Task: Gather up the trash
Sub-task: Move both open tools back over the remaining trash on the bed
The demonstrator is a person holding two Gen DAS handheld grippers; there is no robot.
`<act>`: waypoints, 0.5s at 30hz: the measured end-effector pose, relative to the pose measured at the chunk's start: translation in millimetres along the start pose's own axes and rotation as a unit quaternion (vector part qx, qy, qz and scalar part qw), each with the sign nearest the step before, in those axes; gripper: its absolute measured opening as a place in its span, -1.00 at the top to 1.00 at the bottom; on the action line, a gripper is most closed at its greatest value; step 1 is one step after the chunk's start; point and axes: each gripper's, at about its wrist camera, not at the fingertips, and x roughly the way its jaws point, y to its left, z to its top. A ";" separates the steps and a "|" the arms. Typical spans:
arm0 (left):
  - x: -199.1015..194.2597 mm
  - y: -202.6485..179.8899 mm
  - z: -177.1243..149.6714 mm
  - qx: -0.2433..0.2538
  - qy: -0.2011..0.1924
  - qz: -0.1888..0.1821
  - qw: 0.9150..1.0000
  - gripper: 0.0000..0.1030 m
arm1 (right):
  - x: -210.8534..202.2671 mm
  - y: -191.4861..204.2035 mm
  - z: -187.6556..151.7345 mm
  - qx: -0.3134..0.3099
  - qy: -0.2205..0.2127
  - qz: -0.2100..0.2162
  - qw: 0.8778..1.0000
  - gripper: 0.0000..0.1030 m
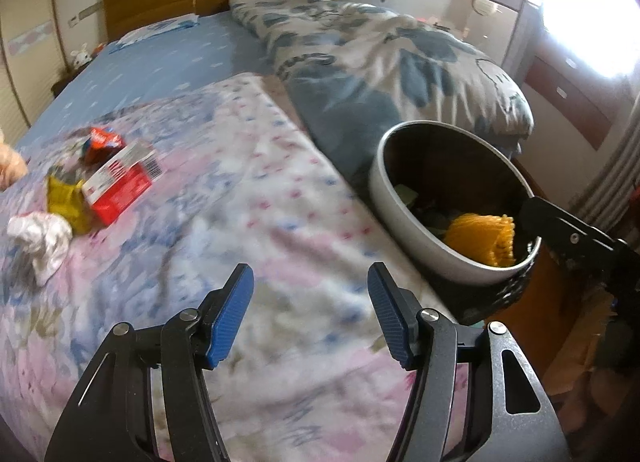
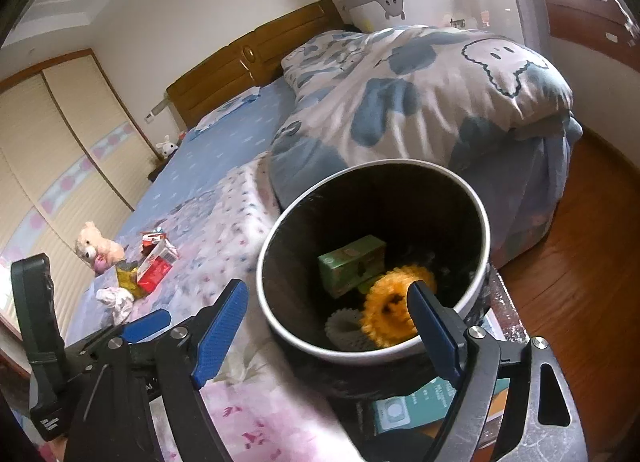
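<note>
Bin (image 2: 280, 326) holds yellow netting (image 2: 390, 314) beneath gaping right gripper (image 2: 324, 326).

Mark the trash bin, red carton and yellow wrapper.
trash bin (image 2: 476, 197), right wrist view, on its white rim
red carton (image 1: 120, 191), left wrist view, on its red side
yellow wrapper (image 1: 66, 201), left wrist view, on its crumpled middle

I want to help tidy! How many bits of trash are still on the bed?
4, clustered on the bedspread: red box, red wrapper behind it, yellow wrapper beside it, crumpled tissue nearest. More could hide underneath.
</note>
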 end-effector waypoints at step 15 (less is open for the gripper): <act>-20.4 70.0 -31.7 -0.067 0.002 0.034 0.997 -0.26 | 8.8 46.9 -20.4 -0.021 0.013 0.030 0.999 -0.75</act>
